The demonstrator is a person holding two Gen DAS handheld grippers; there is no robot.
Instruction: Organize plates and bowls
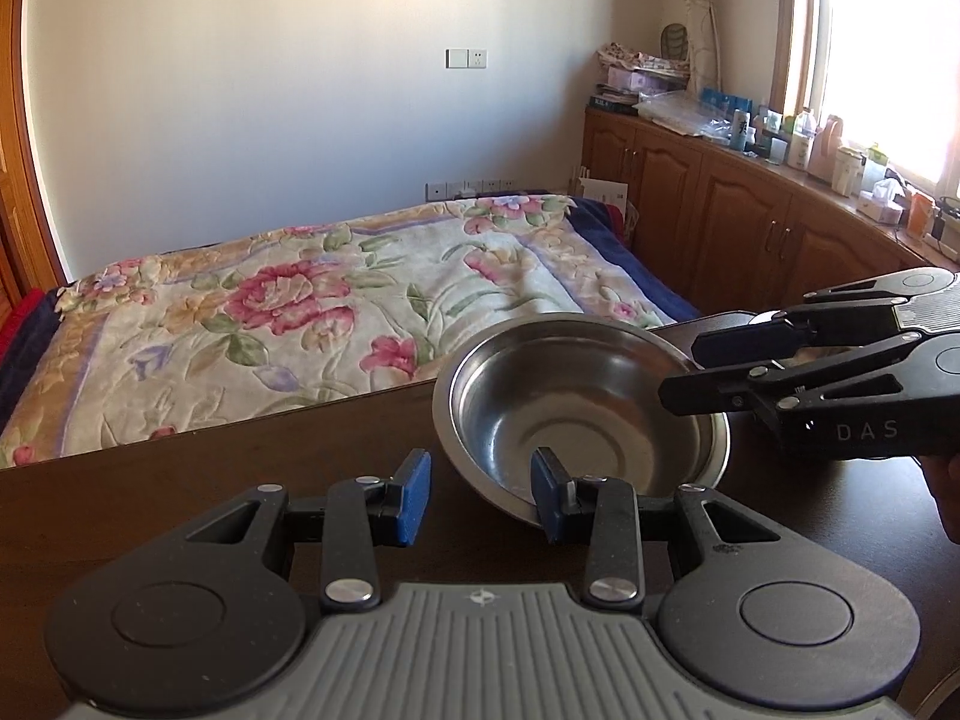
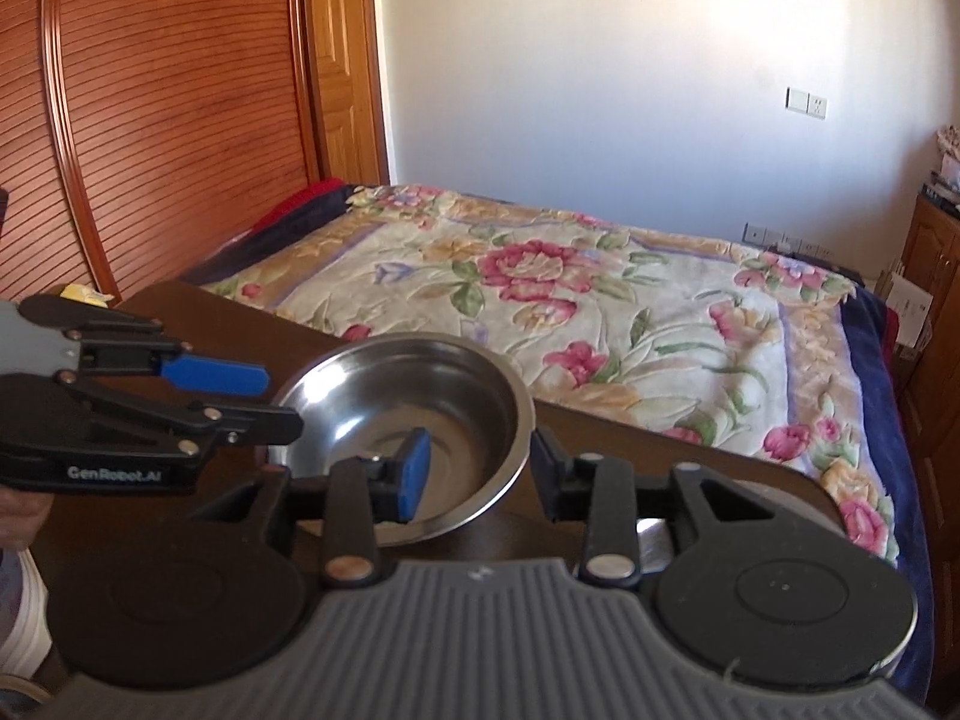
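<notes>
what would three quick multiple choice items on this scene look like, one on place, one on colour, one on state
1. Where does the steel bowl sit?
A. on the dark wooden table
B. on the floral bedspread
C. on the cabinet top by the window

2. What colour are the pads on the left gripper?
A. red
B. blue
C. green

3. What is in the bowl?
A. a stack of plates
B. water up to the rim
C. nothing

Answers:
1. A, the bowl rests near the table's far edge, with the bedspread beyond it.
2. B, both pads show blue in the left wrist view.
3. C, its bare shiny bottom shows in both views, while the right gripper has its jaws on either side of the near rim without pressing on it.
</notes>
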